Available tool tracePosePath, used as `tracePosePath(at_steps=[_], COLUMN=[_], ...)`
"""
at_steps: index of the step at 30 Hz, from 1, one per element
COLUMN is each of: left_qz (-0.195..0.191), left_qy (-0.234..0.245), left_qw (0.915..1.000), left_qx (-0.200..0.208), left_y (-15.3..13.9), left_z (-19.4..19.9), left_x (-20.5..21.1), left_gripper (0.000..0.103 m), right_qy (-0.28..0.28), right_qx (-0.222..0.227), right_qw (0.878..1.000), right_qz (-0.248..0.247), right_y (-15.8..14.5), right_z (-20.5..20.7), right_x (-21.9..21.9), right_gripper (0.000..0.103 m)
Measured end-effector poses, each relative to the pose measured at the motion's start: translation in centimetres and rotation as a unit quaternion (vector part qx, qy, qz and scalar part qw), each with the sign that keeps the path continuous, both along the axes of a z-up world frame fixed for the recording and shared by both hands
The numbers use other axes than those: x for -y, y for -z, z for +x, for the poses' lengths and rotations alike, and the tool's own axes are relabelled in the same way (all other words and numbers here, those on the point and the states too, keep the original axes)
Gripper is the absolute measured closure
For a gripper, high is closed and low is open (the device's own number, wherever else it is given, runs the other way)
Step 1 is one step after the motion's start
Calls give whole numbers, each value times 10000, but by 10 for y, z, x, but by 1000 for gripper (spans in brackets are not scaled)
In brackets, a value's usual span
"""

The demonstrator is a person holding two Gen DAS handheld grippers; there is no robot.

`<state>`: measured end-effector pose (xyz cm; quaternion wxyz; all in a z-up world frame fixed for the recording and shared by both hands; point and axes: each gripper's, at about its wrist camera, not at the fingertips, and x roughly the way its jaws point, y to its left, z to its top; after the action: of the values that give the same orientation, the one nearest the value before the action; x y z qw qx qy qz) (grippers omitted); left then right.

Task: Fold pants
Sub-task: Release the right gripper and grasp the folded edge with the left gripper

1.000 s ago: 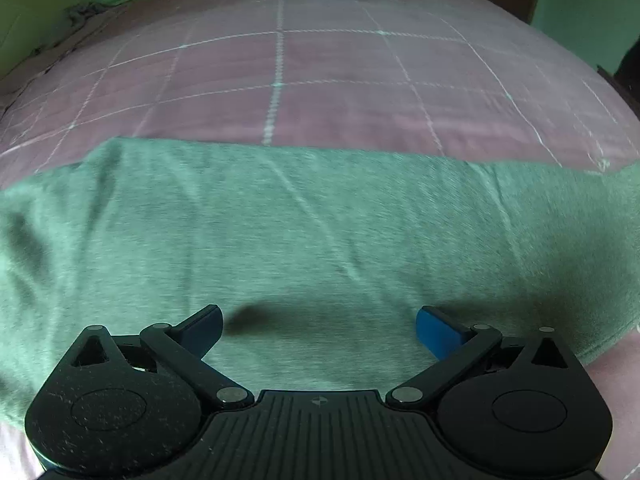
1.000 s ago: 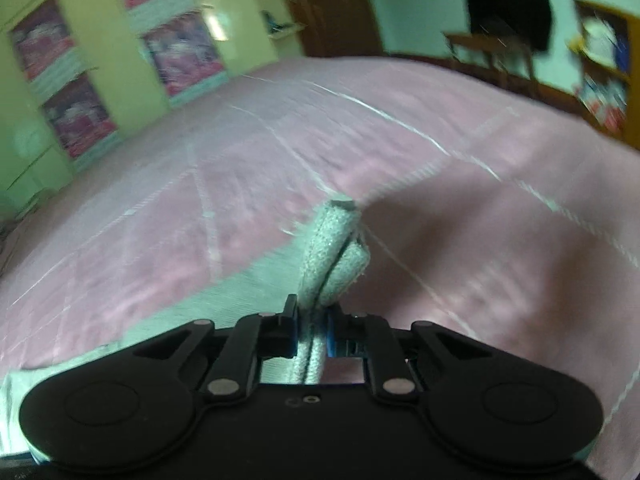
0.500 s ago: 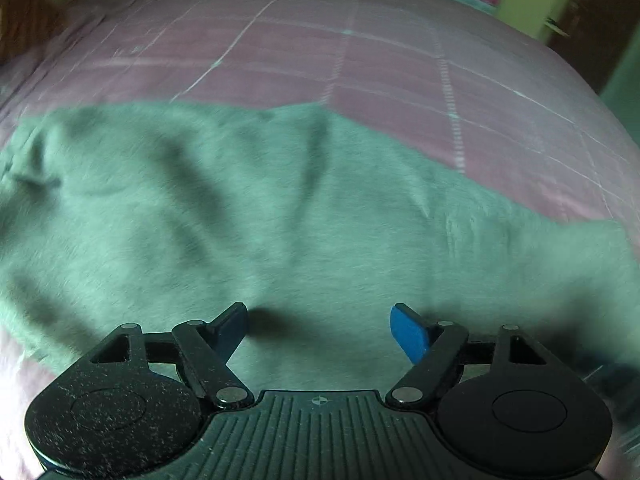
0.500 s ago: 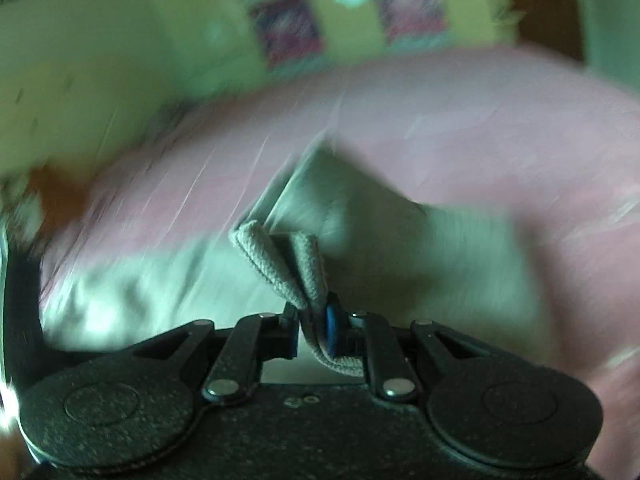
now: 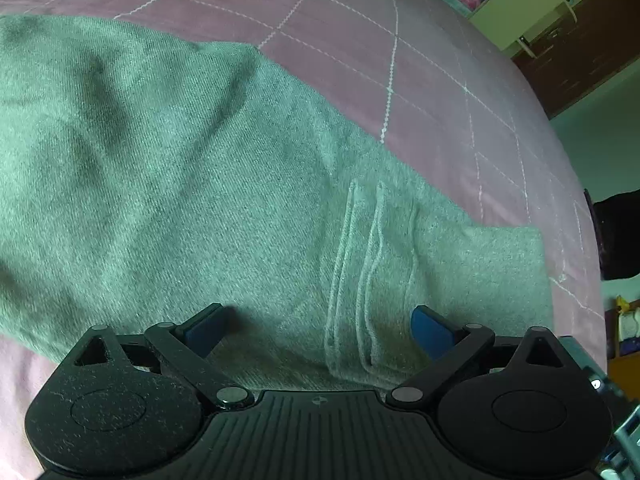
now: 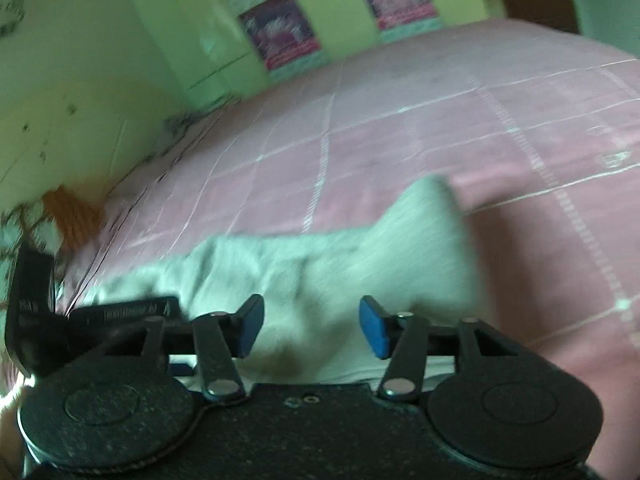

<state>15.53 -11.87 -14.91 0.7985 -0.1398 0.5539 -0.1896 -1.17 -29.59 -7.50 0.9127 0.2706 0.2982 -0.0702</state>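
Green-grey pants lie spread on a pink quilted bed. Stitched seam lines on the cloth run down toward my left gripper, which is open and empty just above the fabric. In the right wrist view the pants lie folded over on the bed, blurred by motion. My right gripper is open and empty over the cloth. Part of the left gripper shows at the left edge of the right wrist view.
Green cupboards with pink posters stand beyond the bed. A dark wooden door and shelf are at the far right. An orange object lies by the bed's far left edge.
My right gripper held a fold of the pants and carried it across; now it has opened and let the cloth go. My left gripper stayed open and swung to the right over the pants.
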Motion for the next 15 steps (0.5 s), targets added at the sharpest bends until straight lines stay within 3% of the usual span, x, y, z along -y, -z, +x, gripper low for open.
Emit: tracePosePath(at_steps=[5,6,7,9,12,14,15], left_qz=[-343,-462,-552,-708,-741,-790,-804], left_qy=[-247,-241,-210,-145,-294,-430,-477], left_qw=[9991,9985,9980,9963,9957,9951,9951], left_qx=[-98,-148,-232,-458,-478,-420,-323], left_y=[-1,-1,0,4,8,6,2], left_z=[-8,-9,-8,-7,-9,-12,-14], left_x=[1,1,4,12,15,15,15], left_gripper=[6,14,31,50,55,70,84], right_qy=[384,441,477,501,561,616,636], right_qx=[25,31,31,42,132,197,215], right_qw=[9991,9989,9987,9984,9980,9974,9972], right_qz=[155,175,185,242,273,304,319], right_y=[12,14,17,20,22,21,21], right_z=[-26,-29,-29,-27,-28,-32,-34], right_x=[27,31,30,30,32,31,33], right_gripper=[48,48,48,48,48,48,48])
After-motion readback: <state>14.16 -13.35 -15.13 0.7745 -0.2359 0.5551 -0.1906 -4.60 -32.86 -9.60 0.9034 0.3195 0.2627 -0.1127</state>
